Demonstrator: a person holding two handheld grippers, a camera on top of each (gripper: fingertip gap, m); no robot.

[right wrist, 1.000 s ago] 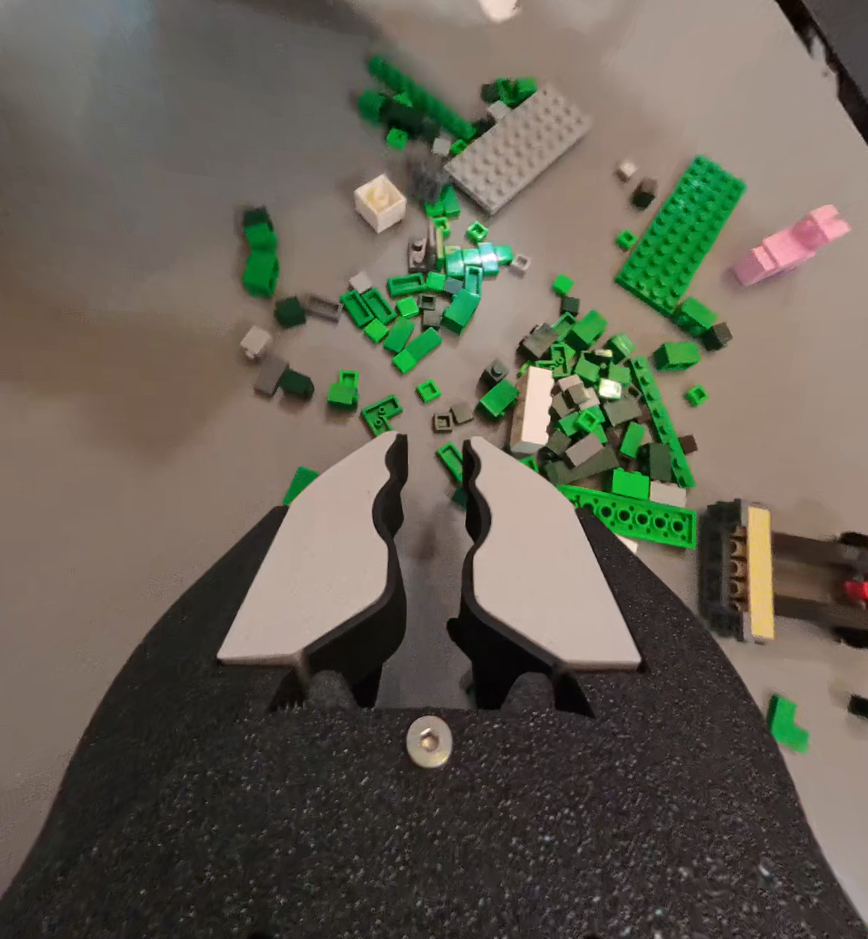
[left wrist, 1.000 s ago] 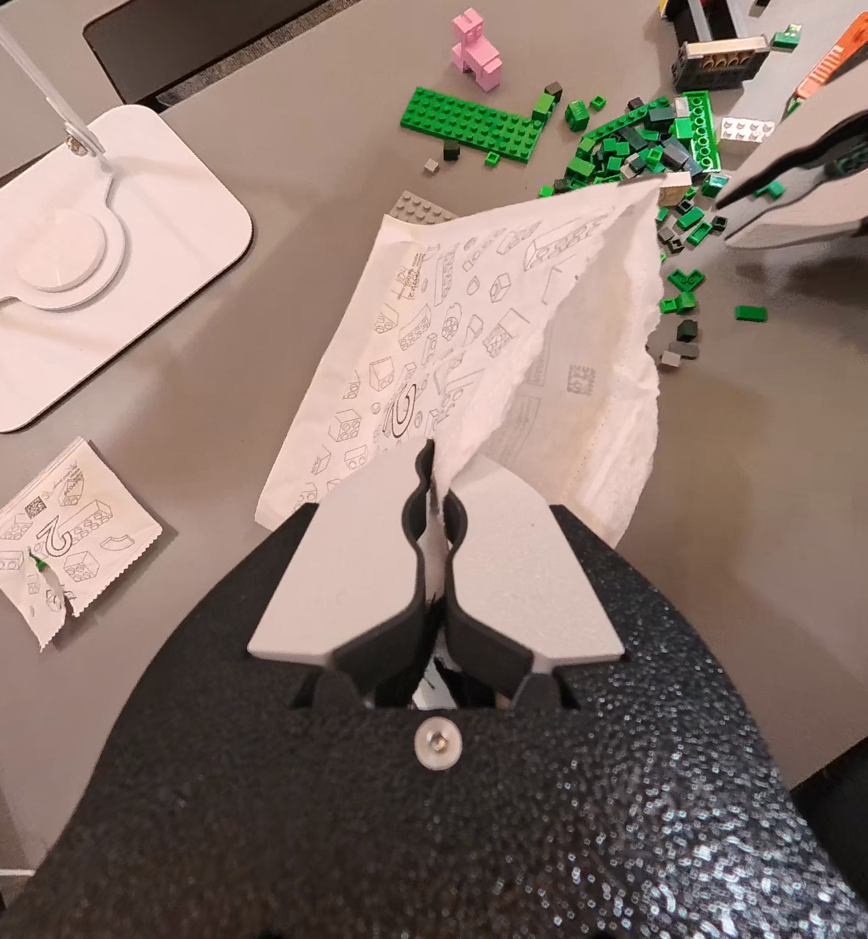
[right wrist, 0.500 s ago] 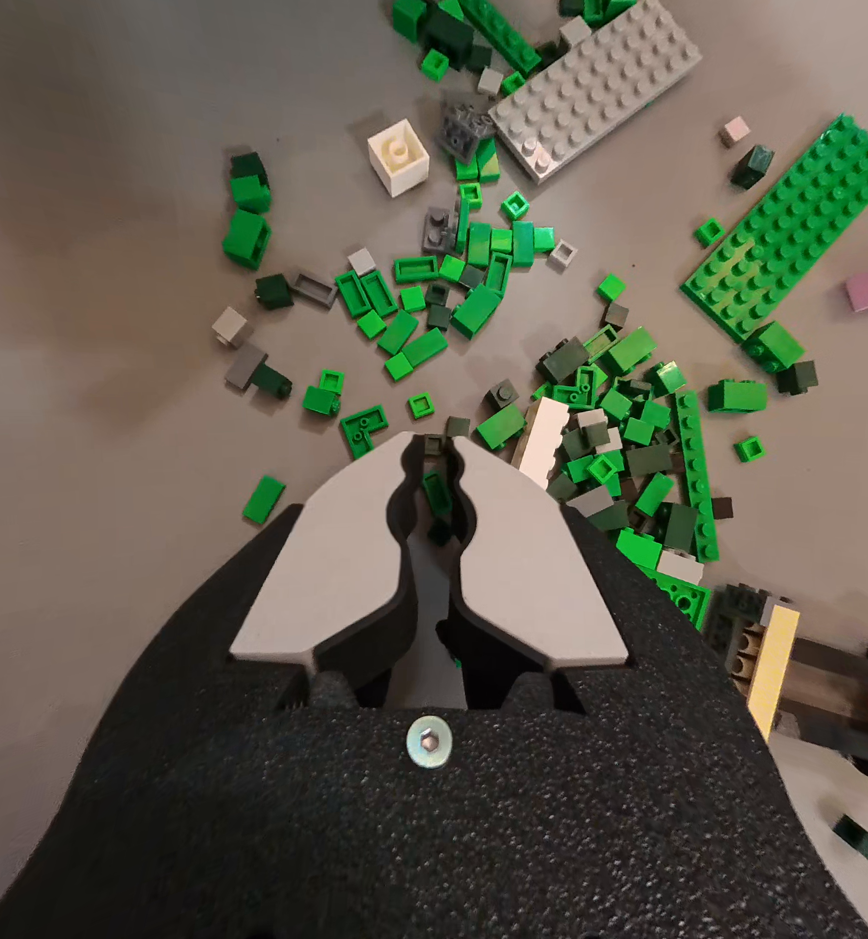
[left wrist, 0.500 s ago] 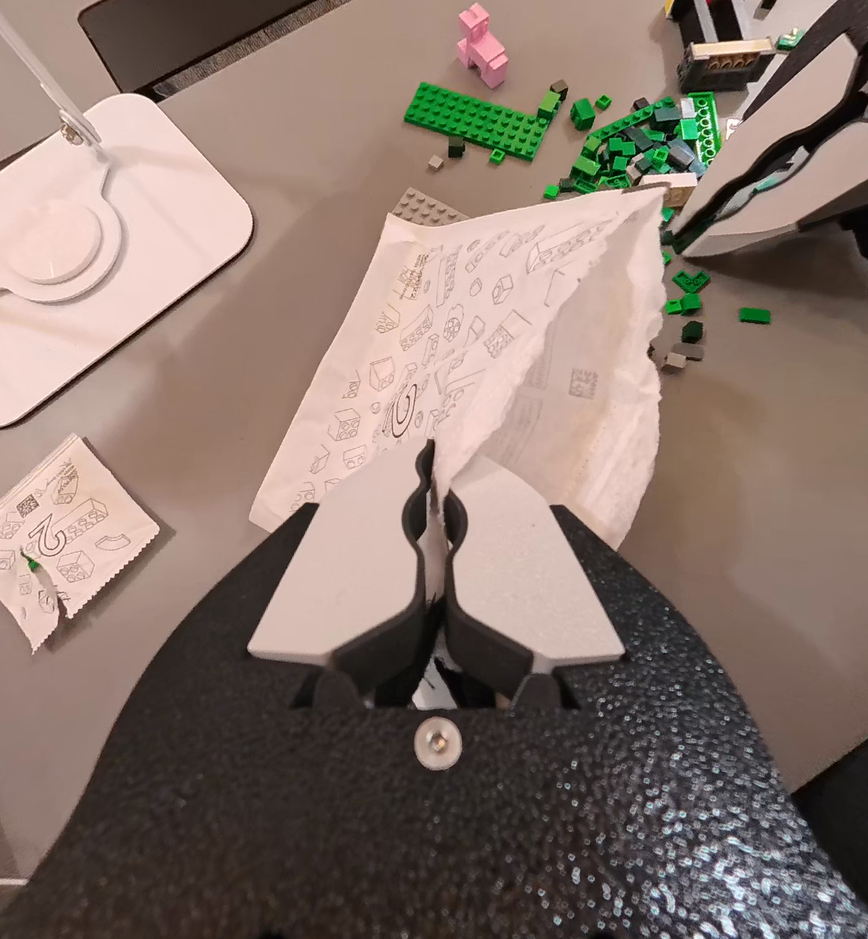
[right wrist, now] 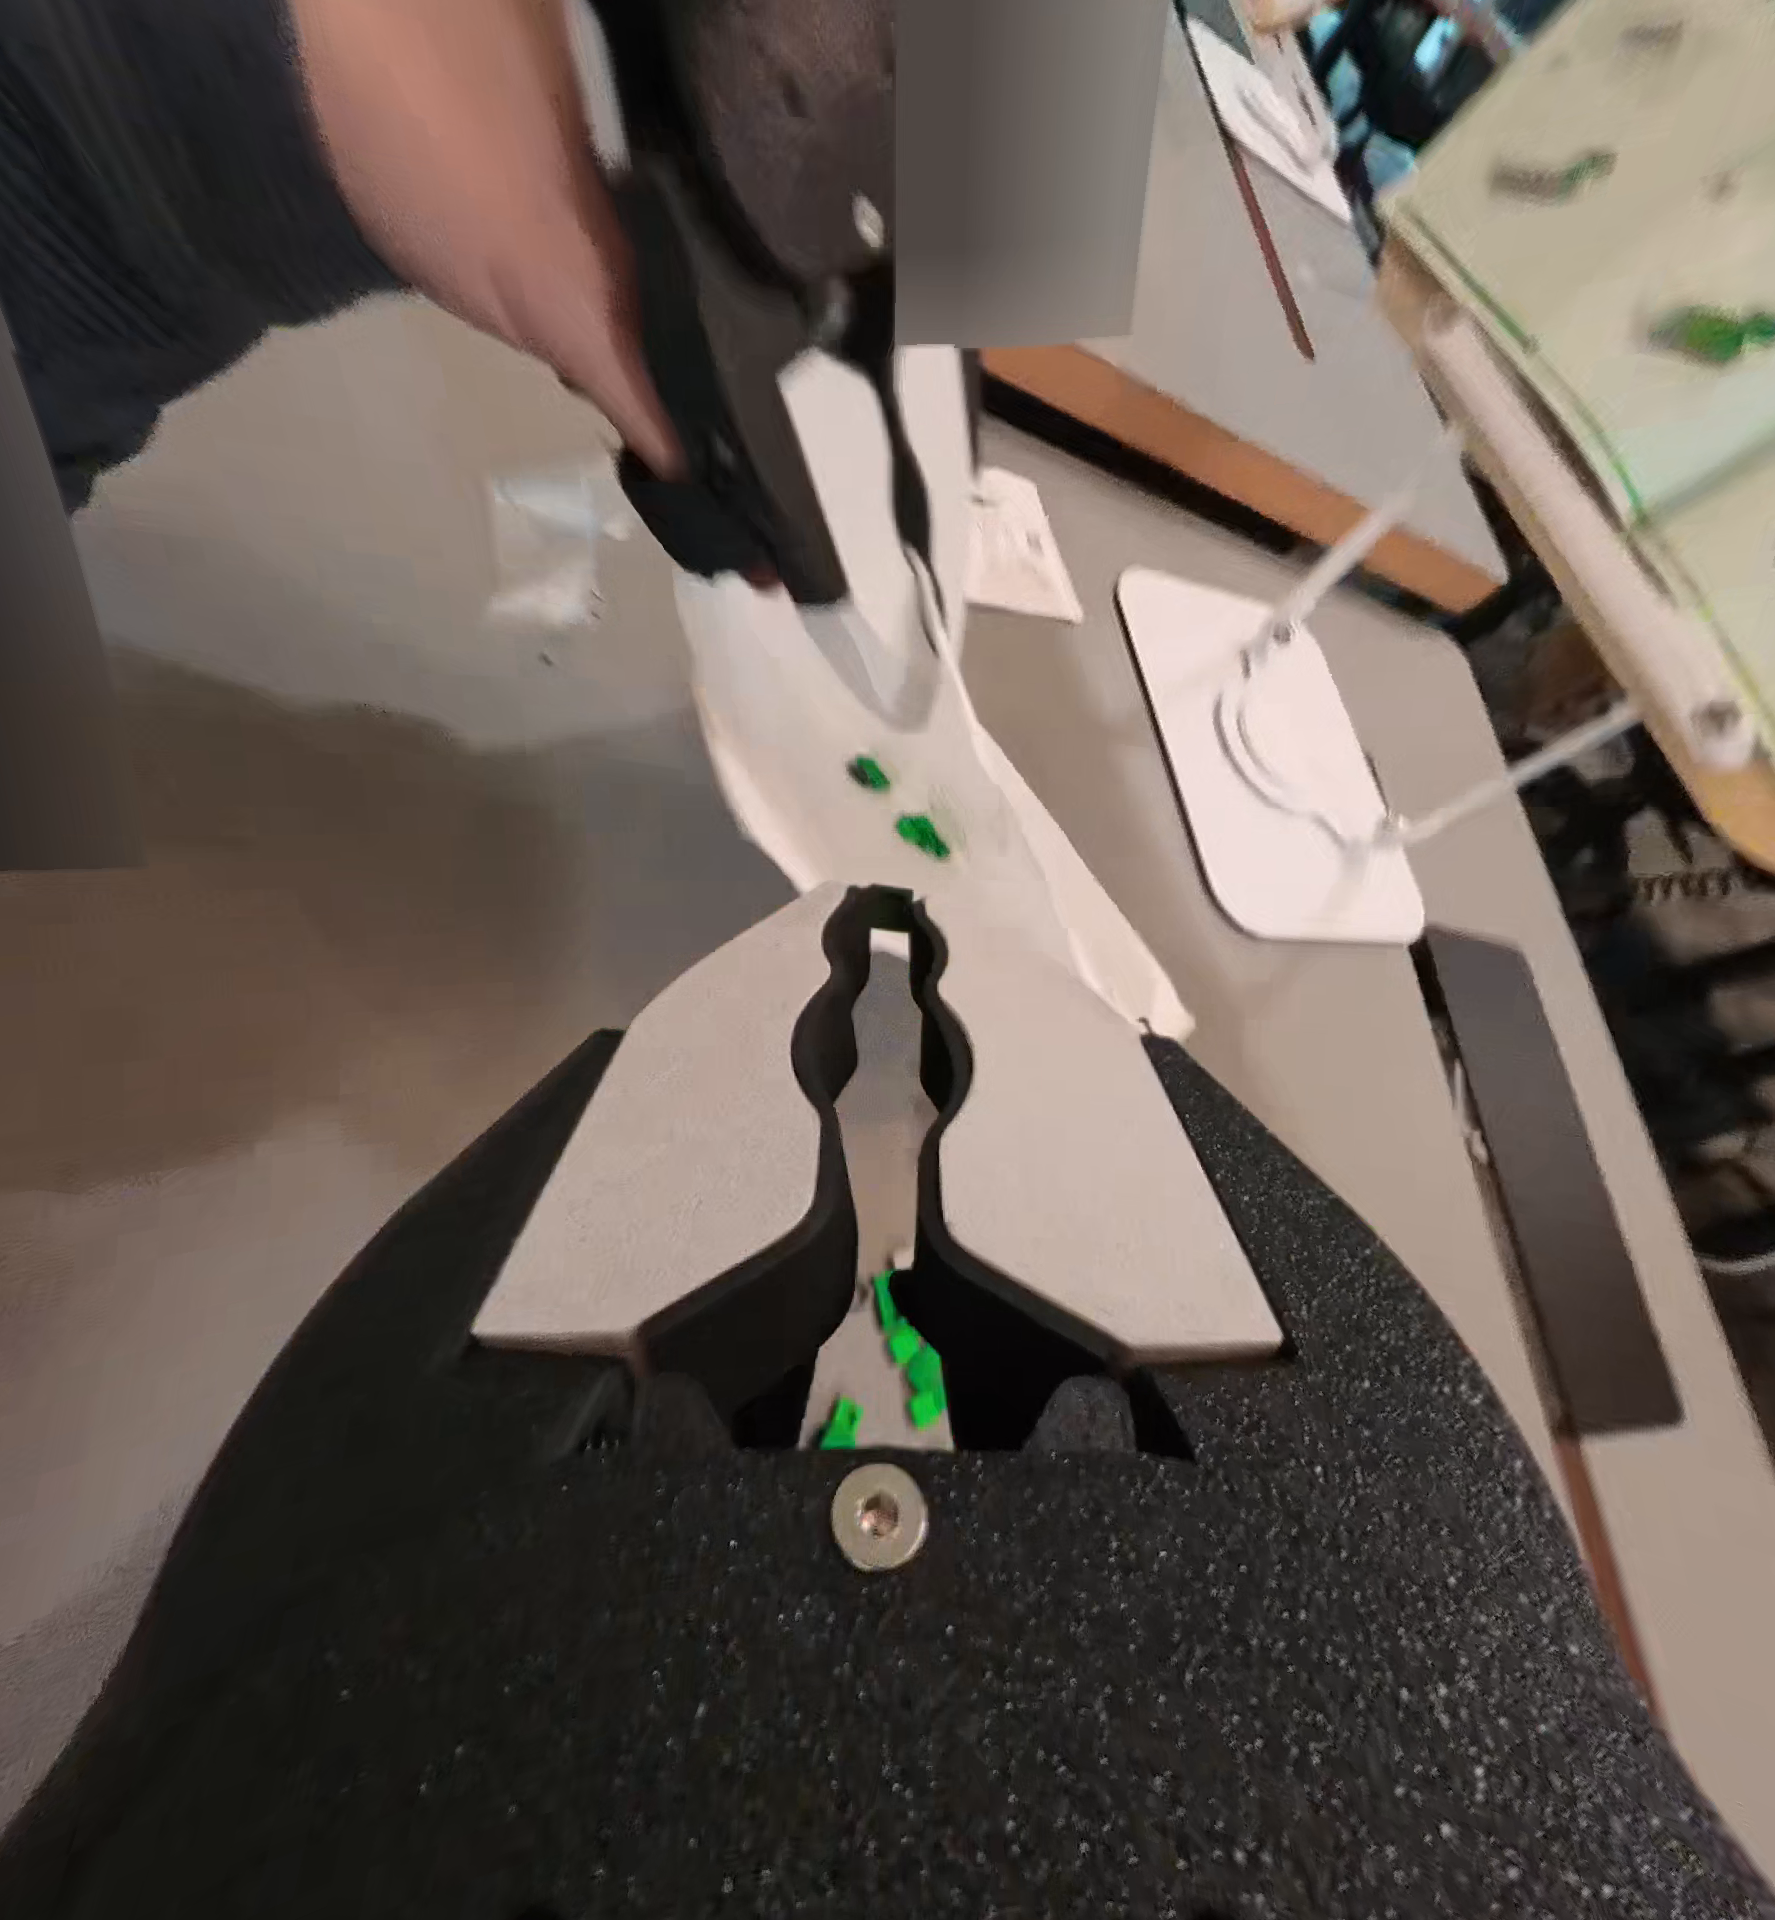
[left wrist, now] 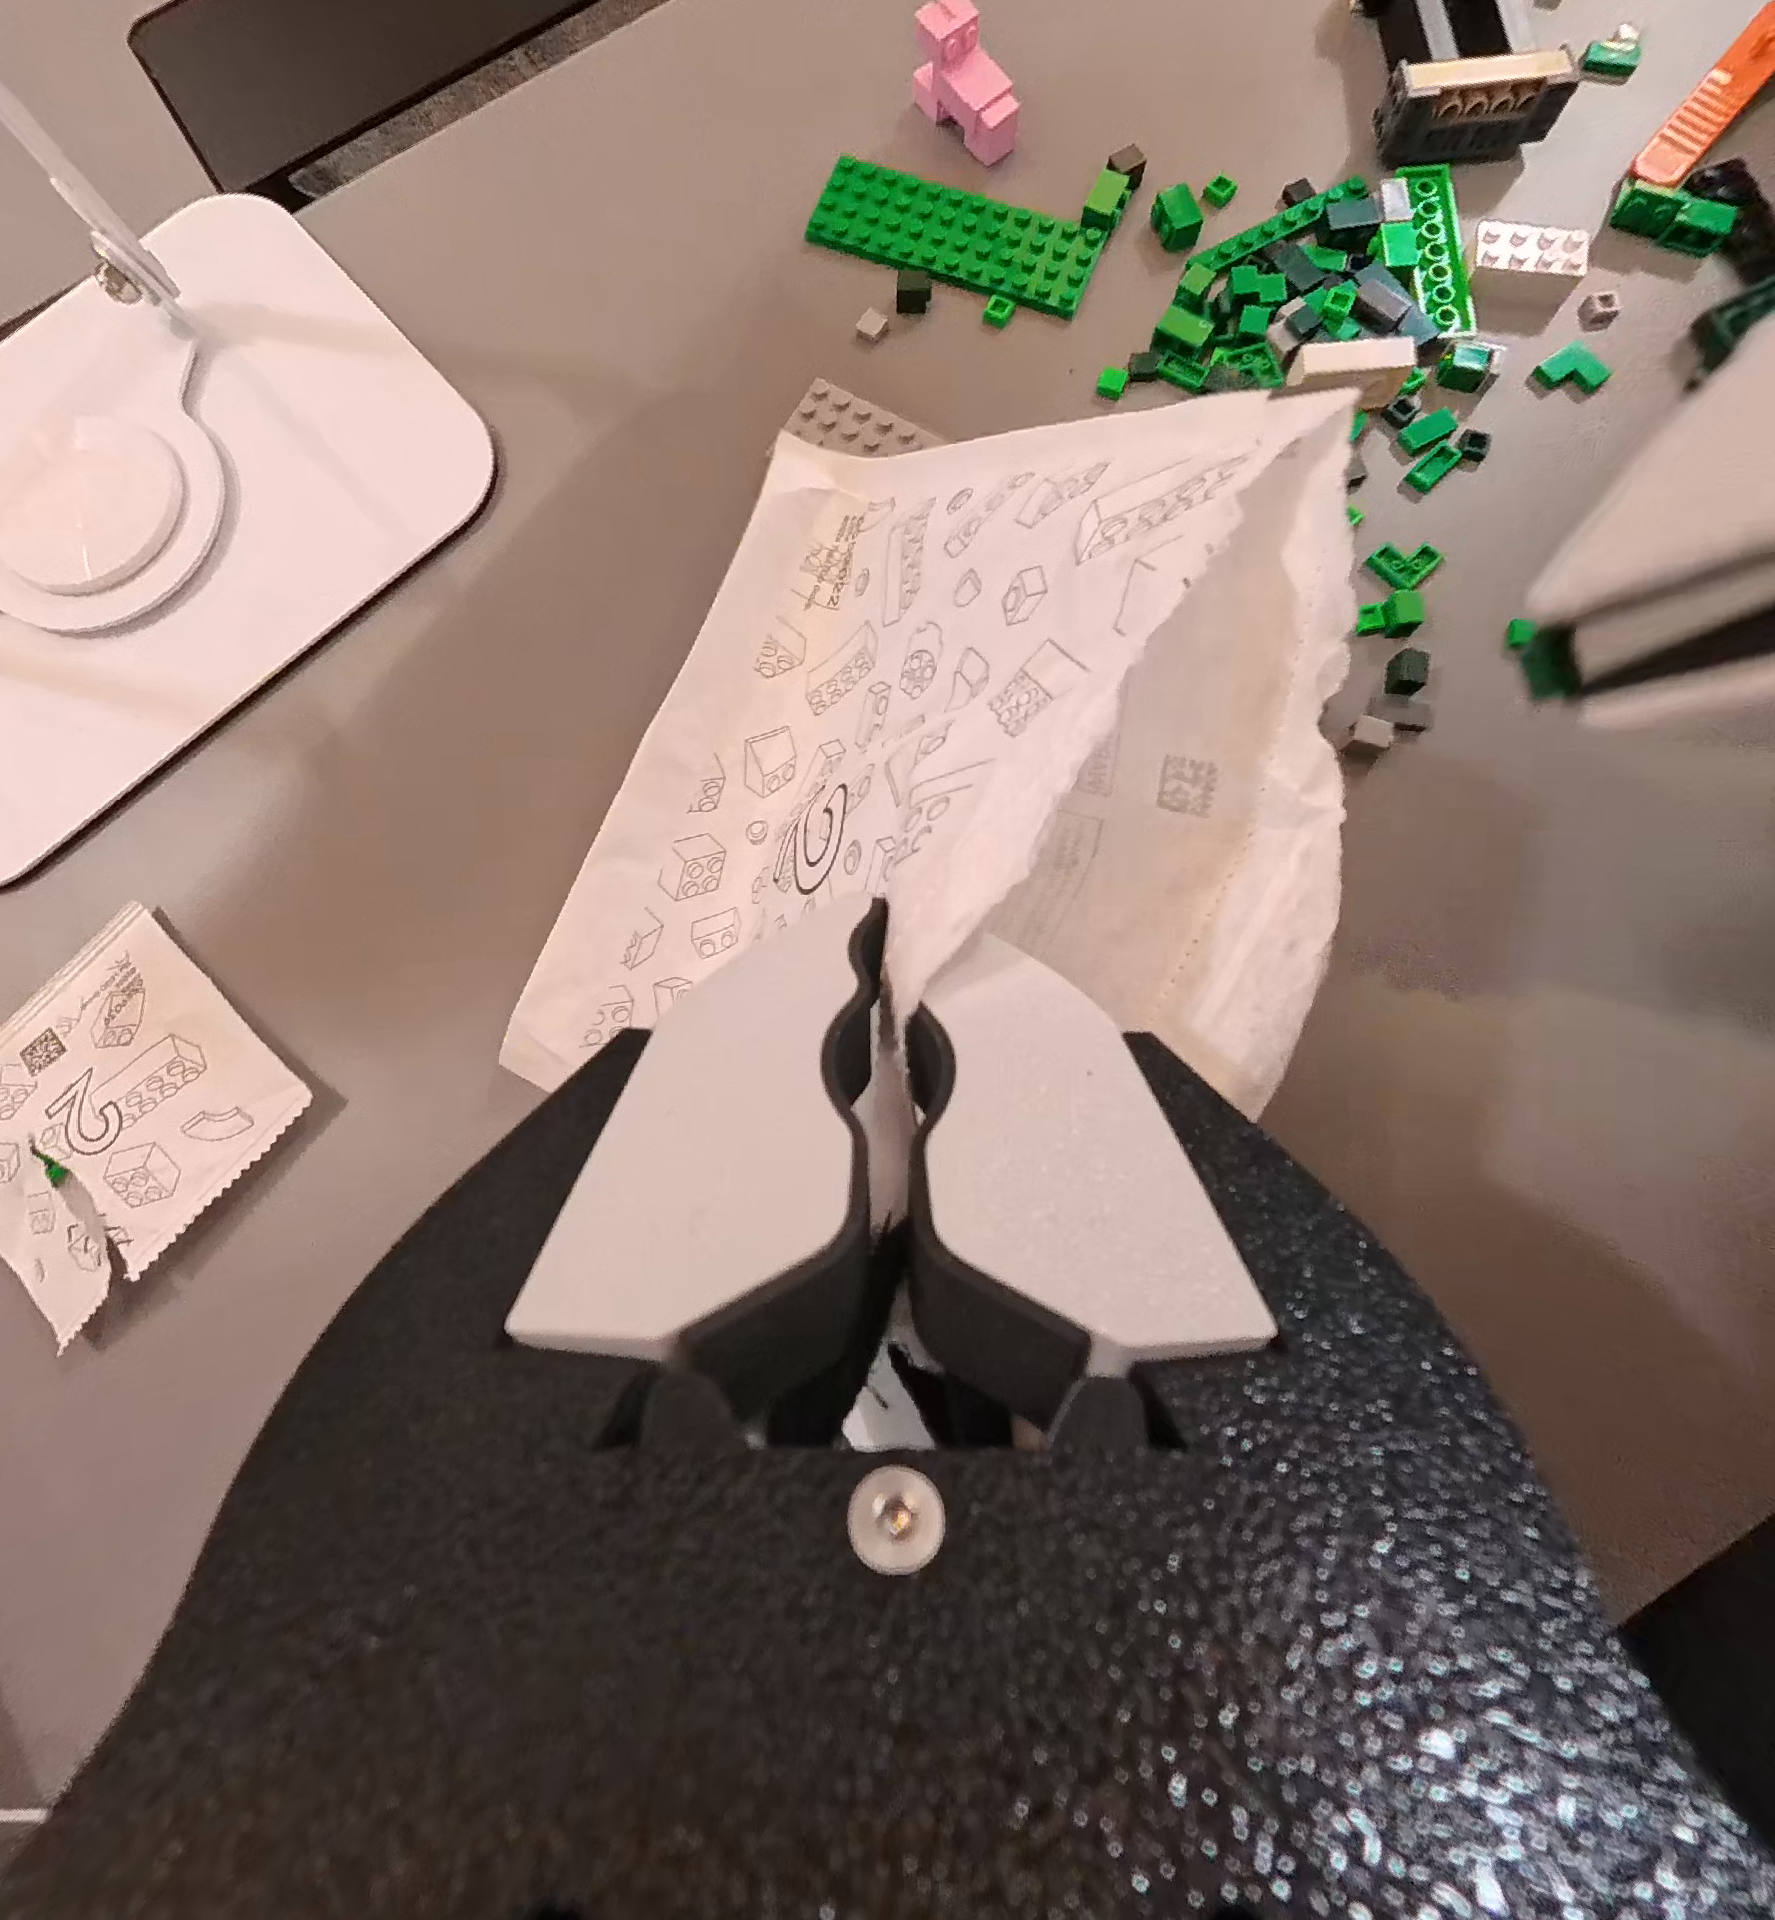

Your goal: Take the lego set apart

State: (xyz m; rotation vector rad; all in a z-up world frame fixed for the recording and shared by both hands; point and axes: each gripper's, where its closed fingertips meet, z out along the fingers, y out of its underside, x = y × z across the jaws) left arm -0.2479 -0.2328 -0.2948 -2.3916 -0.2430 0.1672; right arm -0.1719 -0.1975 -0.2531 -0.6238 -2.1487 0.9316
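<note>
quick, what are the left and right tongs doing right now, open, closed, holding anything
Left tongs: closed on the torn white paper bag.
Right tongs: closed on a small green lego piece at the tips.

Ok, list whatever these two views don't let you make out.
- Gray plate: left wrist view, mostly covered by the white paper bag.
- Green piece at the right gripper tips: both views blurred, shape unclear.
- Bag contents: right wrist view, motion-blurred green bits.
</note>
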